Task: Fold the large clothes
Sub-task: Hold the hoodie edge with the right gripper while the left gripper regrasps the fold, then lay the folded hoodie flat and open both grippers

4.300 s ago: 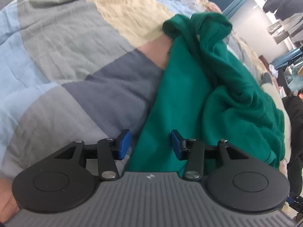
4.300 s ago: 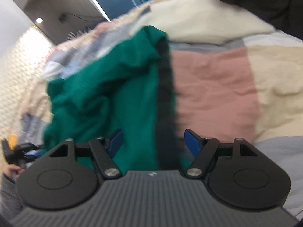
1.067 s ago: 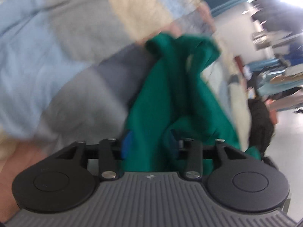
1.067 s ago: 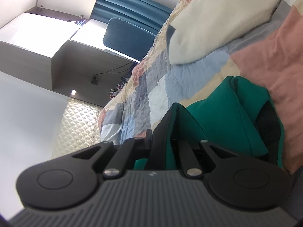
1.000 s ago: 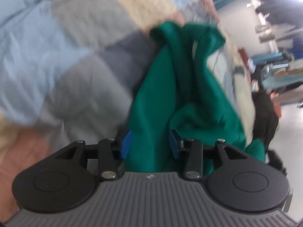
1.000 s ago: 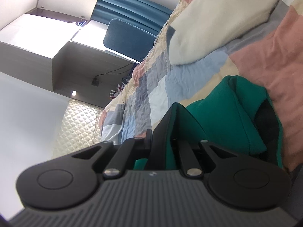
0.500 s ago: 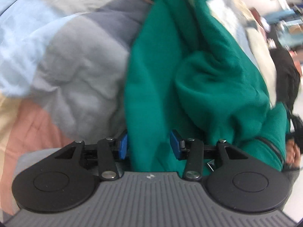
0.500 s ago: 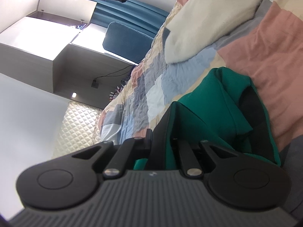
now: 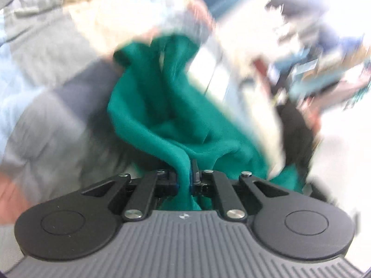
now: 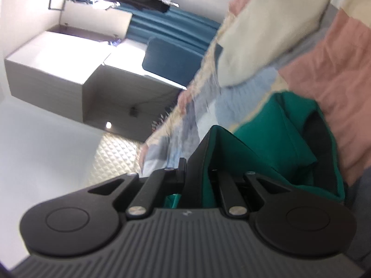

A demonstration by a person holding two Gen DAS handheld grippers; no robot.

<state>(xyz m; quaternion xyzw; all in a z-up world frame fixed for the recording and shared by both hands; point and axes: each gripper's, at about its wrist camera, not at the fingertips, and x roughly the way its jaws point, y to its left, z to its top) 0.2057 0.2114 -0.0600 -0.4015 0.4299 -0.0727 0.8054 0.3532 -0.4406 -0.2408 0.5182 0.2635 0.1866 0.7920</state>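
Note:
A green garment (image 9: 162, 106) with a black inner lining lies bunched on a patchwork quilt (image 9: 58, 106). My left gripper (image 9: 184, 178) is shut on a fold of the green fabric, which runs up between the jaws; the view is blurred by motion. My right gripper (image 10: 197, 173) is shut on a green and black edge of the same garment (image 10: 278, 134) and holds it lifted above the quilt (image 10: 336, 58), with the rest hanging down to the right.
A cream pillow (image 10: 266, 30) lies on the quilt beyond the garment. A blue chair (image 10: 171, 62), blue curtains and a quilted headboard (image 10: 111, 157) stand behind the bed. Blurred furniture and dark clothing fill the right of the left wrist view.
My left gripper has closed on a fold of the green garment and swung upward fast. My right gripper keeps its grip and has tilted slightly.

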